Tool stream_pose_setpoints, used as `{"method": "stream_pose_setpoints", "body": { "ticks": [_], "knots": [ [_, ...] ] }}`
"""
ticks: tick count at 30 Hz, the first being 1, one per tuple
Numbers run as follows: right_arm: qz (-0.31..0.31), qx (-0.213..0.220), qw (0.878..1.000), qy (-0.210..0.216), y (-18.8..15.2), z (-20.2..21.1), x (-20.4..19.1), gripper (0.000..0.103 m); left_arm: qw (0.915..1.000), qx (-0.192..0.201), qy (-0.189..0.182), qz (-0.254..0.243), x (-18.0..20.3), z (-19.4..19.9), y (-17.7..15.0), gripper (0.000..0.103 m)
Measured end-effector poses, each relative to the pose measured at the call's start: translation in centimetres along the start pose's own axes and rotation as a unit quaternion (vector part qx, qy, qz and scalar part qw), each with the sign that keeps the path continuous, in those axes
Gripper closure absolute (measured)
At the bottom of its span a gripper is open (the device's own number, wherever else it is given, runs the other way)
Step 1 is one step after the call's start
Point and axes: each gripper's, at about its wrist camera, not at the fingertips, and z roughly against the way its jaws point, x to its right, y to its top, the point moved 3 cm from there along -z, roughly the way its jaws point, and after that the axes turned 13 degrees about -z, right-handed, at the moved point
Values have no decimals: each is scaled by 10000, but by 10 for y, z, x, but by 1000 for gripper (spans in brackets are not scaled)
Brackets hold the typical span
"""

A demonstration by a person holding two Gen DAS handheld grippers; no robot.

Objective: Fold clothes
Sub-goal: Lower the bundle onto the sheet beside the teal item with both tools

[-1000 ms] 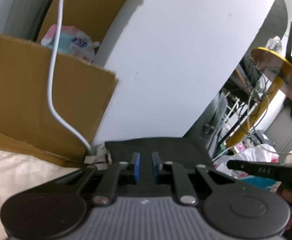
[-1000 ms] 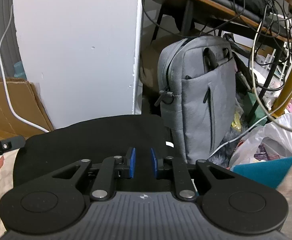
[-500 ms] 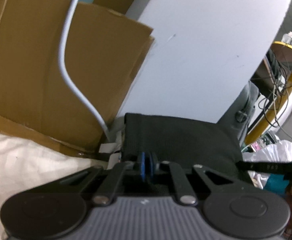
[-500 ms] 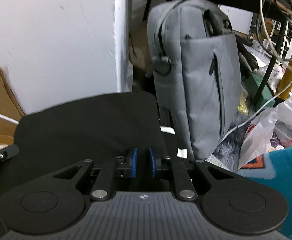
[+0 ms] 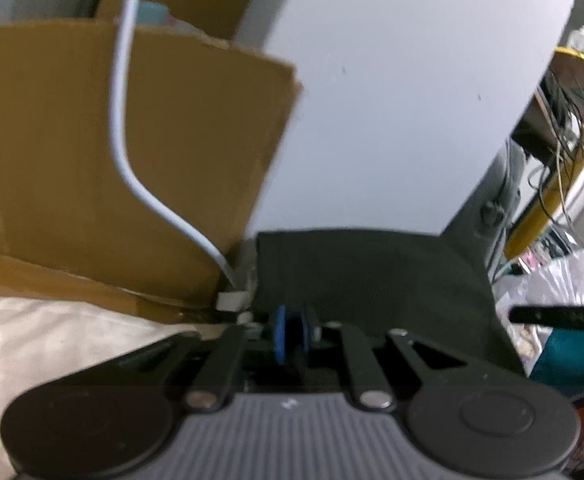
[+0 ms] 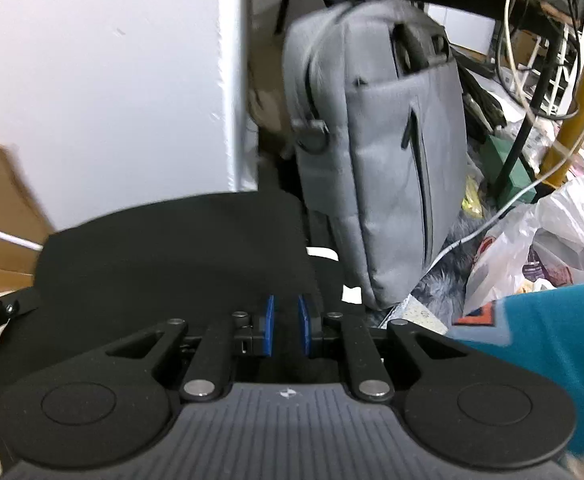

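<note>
In the left wrist view, the left gripper (image 5: 290, 334) is pinching the near left edge of the black garment (image 5: 367, 276), its blue pads (image 5: 280, 334) drawn almost together with the dark fabric caught between them. The garment is lying across the far part of a pale bedsheet (image 5: 64, 336), and its far edge is running right up against the foot of a white panel (image 5: 391, 100). A cardboard sheet (image 5: 132, 160) is standing just beside the garment's left edge, closing off that side, and a white cable (image 5: 132, 168) is hanging down over it to a plug at the garment's far left corner. Open sheet is showing only to the left and toward the camera. At the right edge, the tip of the other gripper is reaching in over the garment's right border, with a white plastic bag (image 5: 559, 280) beyond it.

In the right wrist view, the right gripper (image 6: 287, 326) is sitting at the near right part of the black garment (image 6: 172, 256). Its blue pads (image 6: 268, 326) are standing close together with a narrow gap; dark cloth is lying under and between them, and I cannot tell whether they are pressing on it. A grey bag (image 6: 383, 152) is standing upright just beside the garment's right edge, leaving little room there. The white panel (image 6: 104, 92) is blocking the far edge. Teal cloth (image 6: 551, 344) is filling the lower right.
</note>
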Motion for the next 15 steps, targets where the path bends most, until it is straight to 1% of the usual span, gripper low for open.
{"method": "stream_pose_setpoints", "body": {
  "ticks": [6,8,11,15],
  "knots": [
    [-69,-139,9997,198,-27,28,-9,88,9998,8,-46,-168,9,31,2,93],
    [-127,-215,9993,289,-38,31,-12,88,9998,-22,-87,-175,12,33,0,93],
    [-226,-354,9983,406,-58,36,-15,88,9996,-185,-144,-133,18,35,-12,93],
    [-148,-545,9980,281,-84,37,-16,88,9988,-463,-22,-139,19,32,-31,93]
  ]
}}
